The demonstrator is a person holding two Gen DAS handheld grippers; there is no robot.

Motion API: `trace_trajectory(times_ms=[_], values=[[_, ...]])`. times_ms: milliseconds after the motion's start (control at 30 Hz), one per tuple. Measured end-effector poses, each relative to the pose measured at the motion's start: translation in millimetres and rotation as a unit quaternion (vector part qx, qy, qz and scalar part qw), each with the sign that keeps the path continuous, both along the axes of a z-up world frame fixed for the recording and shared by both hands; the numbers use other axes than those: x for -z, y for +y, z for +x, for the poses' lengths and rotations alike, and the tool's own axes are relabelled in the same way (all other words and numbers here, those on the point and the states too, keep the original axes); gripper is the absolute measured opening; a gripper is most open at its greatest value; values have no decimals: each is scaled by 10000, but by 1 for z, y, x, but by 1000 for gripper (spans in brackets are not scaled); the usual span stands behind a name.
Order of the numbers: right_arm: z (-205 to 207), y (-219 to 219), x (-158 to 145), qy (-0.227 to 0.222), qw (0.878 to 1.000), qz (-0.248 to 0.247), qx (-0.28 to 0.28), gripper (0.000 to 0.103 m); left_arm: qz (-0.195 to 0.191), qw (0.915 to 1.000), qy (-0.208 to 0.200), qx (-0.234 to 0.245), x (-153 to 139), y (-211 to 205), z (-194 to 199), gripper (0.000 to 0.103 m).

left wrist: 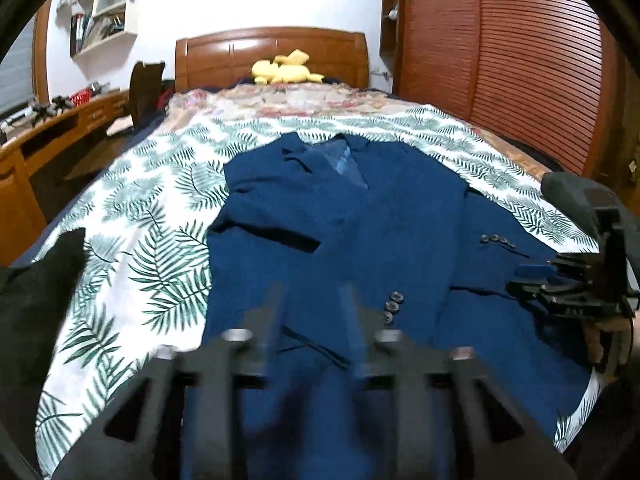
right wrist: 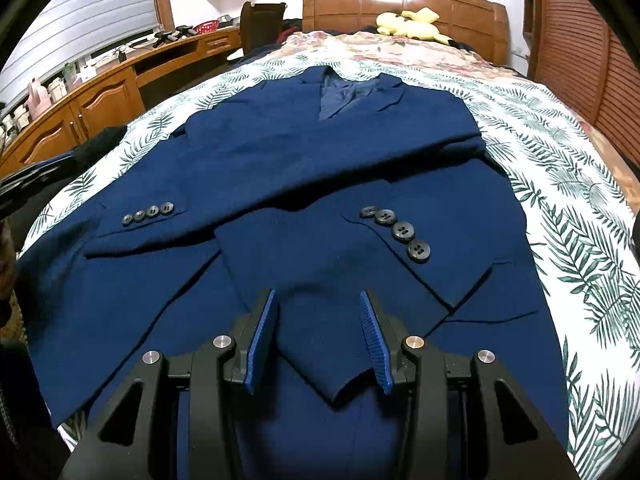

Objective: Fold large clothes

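Right wrist: jacket (right wrist: 304,168) collar toward headboard (right wrist: 404,4).

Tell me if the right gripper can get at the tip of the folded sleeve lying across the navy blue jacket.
Probably yes. The right gripper stands open just above the navy blue jacket, and the sleeve's cuff end lies between its blue pads with nothing covering it.

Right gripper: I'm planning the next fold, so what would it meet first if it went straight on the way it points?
Probably the folded sleeve cuff of the blue jacket, lying between its open fingers; depth is unclear.
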State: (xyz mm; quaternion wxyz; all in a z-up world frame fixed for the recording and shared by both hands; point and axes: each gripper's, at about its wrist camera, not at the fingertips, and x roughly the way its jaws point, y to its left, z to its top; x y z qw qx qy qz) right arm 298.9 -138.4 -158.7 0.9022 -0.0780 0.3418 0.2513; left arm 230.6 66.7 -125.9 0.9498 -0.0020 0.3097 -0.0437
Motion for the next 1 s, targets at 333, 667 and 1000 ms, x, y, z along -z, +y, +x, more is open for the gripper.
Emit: trace_trajectory(times_ms=[333,667,1000], values=[[4,11,3,218,9991,-158,-314,68,-55,9994,27,-327,7,15,-54,81],[4,17,5,181,9988,-312,-326,76,-82,9964,525,-653,30,22,-104,63],[6,23,7,224,9983,-356,-406,84,-19,9958,565,-721,28,29,-115,59]])
